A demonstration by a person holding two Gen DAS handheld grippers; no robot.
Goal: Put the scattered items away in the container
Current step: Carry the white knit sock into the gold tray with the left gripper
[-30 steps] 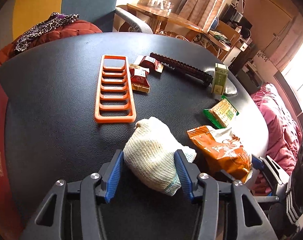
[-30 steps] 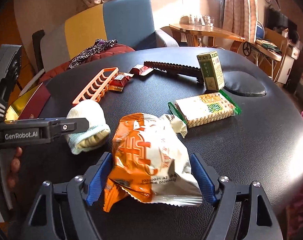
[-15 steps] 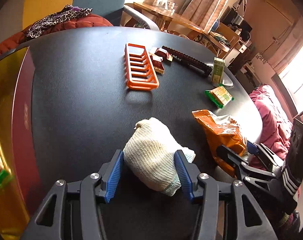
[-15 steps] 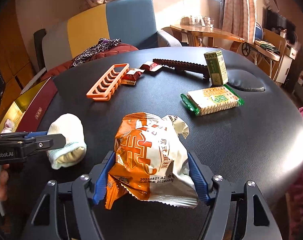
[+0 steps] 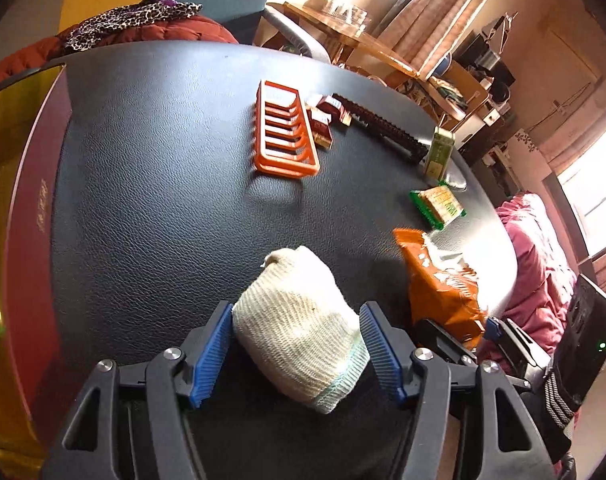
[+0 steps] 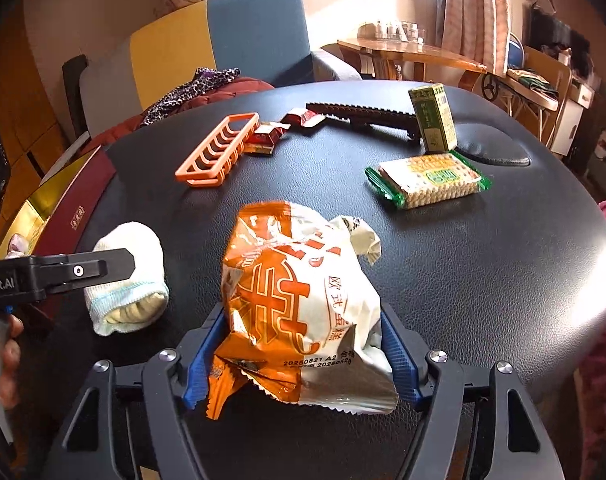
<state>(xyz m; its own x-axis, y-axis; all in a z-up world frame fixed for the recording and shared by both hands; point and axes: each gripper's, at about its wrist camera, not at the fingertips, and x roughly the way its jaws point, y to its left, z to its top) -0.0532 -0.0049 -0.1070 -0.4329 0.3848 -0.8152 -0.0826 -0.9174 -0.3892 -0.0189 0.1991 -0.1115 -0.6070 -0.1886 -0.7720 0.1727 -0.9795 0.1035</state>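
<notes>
table (image 6: 483,264) black, round | on it: orange rack (image 6: 217,150), biscuit pack (image 6: 427,178), green carton (image 6: 433,118)

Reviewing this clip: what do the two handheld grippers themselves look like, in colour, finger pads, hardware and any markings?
Both the left gripper and right gripper have black plastic frames, ribbed blue finger pads and silver screw heads. White lettering ending "obot.AI" shows on the left one in the right wrist view.

**Free room and obstacles on the black table**

Bare table (image 5: 151,168) fills the frame's left and centre. Obstacles cluster upper right: orange rack (image 5: 285,134), dark toothed strip (image 5: 383,128), green carton (image 5: 439,154), biscuit pack (image 5: 439,204). The red-and-gold box (image 5: 27,208) borders the left edge.
</notes>
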